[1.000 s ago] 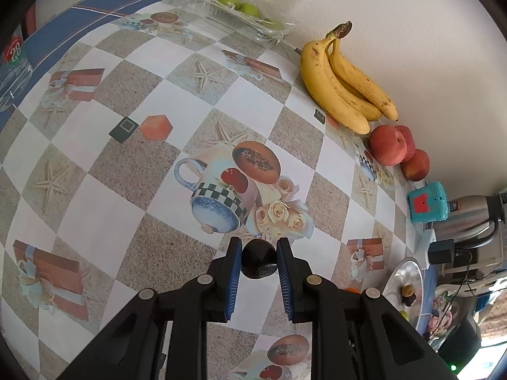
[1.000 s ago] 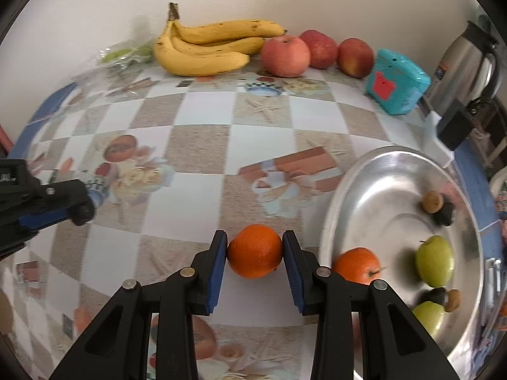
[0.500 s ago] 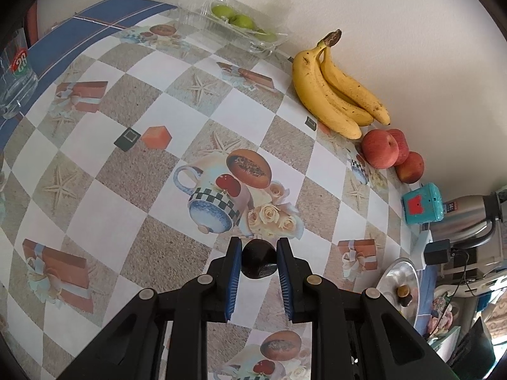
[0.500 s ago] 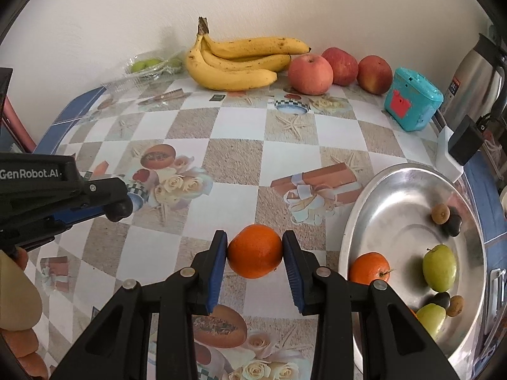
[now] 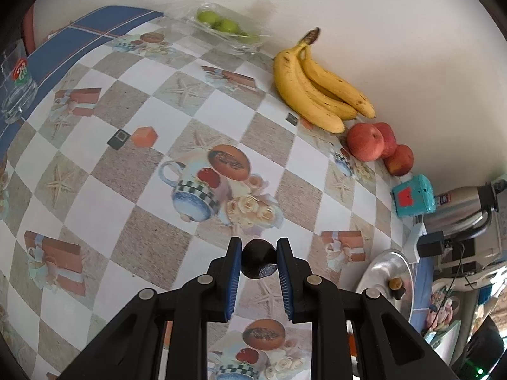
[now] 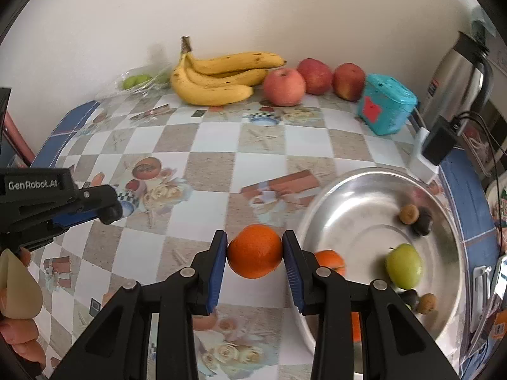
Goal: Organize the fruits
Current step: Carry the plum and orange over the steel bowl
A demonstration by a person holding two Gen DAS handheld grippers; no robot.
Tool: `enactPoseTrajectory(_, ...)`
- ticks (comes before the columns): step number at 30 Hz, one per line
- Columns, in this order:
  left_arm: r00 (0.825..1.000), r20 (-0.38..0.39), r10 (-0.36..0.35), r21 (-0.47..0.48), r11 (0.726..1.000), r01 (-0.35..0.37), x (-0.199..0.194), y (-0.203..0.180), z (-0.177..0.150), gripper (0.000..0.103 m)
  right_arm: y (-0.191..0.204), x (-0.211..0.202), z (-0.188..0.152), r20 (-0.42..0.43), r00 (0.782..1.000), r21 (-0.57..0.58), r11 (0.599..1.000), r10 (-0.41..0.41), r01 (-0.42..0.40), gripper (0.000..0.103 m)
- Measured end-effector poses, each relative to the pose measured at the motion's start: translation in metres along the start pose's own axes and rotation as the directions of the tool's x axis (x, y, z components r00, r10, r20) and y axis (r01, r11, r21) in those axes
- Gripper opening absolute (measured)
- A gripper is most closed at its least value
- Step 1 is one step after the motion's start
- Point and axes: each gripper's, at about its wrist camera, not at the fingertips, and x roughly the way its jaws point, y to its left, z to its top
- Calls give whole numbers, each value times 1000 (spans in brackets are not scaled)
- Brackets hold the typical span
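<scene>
My left gripper point(image 5: 258, 261) is shut on a small dark round fruit point(image 5: 258, 262), held above the patterned tablecloth. My right gripper point(image 6: 255, 255) is shut on an orange point(image 6: 255, 255), held above the table just left of a steel bowl point(image 6: 345, 186). The bowl holds another orange point(image 6: 331, 261), a green apple point(image 6: 404, 266) and several small dark and brown fruits. Bananas point(image 6: 218, 79) and three red apples point(image 6: 285, 87) lie along the back wall. The left gripper point(image 6: 109, 212) shows at the left of the right wrist view.
A teal box point(image 6: 386, 107) and a steel kettle point(image 6: 456, 79) stand at the back right, with a charger point(image 6: 439, 144) beside the bowl. A plastic bag of green fruit point(image 5: 225, 28) lies at the far wall. A glass point(image 5: 16, 85) stands on the blue cloth.
Both grippers have risen and drawn back with their fruit; the table looks farther away. The right gripper shows more of the bowl. Both grips are unchanged.
</scene>
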Motion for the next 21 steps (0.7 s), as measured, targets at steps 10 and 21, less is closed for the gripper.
enactPoseTrajectory(10,999,-18,-28,72,997,29,1,-41,-21,24,-44,-13,-6,-5,999,48,997,-52,52,37)
enactPoseTrajectory(21,996,-68,-66,160,984,76,3,-96,-55,24,-105,-25,-23,-18,990,89,986,-141,142,37)
